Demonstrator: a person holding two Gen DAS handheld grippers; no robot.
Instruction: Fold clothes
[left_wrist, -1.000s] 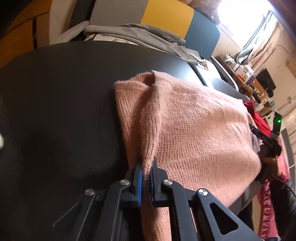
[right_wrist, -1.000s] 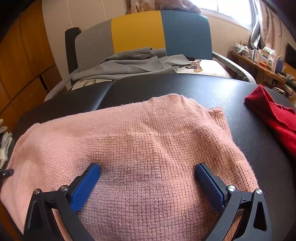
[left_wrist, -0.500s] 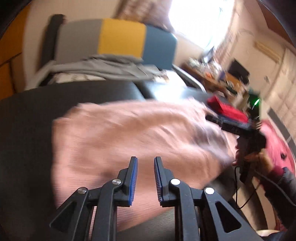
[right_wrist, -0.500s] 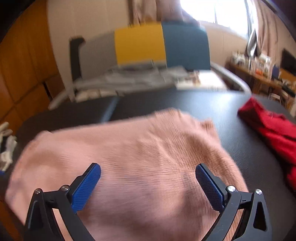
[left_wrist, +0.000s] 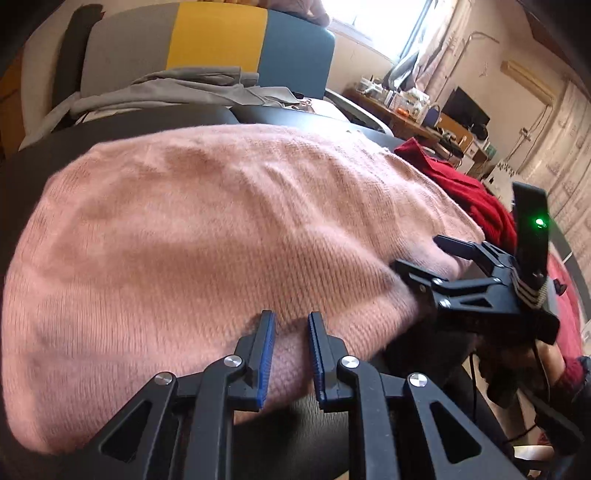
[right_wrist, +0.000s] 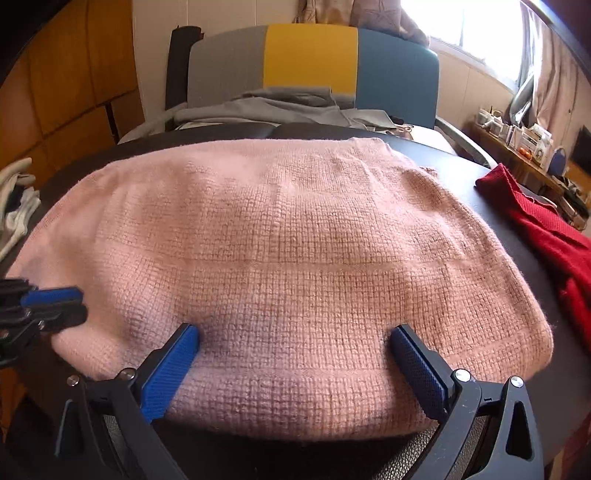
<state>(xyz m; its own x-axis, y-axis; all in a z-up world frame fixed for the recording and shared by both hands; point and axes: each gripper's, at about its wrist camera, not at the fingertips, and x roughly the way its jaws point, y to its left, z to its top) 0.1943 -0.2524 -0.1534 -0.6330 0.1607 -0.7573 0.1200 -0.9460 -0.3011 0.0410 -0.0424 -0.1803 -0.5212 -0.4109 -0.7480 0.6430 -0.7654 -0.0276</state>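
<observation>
Two grippers are working the near hem of your pink sweater (right_wrist: 295, 240), which is lying folded flat across the dark bench (right_wrist: 461, 173). Its underside and the layers beneath are hidden, and your hand behind the right gripper (left_wrist: 424, 258) is partly cut off at the frame edge. Half a second ago both views were smeared with motion; now they are sharp and the sweater is sitting squarer. Your left gripper (left_wrist: 290, 354), clamped on a fold a second ago, is now showing a narrow gap between its jaws, straddling the hem without pinching it. Your right gripper (right_wrist: 295, 363) is keeping its jaws spread wide, tips pressing on the knit. A red garment (right_wrist: 546, 229) is lying beside it.
</observation>
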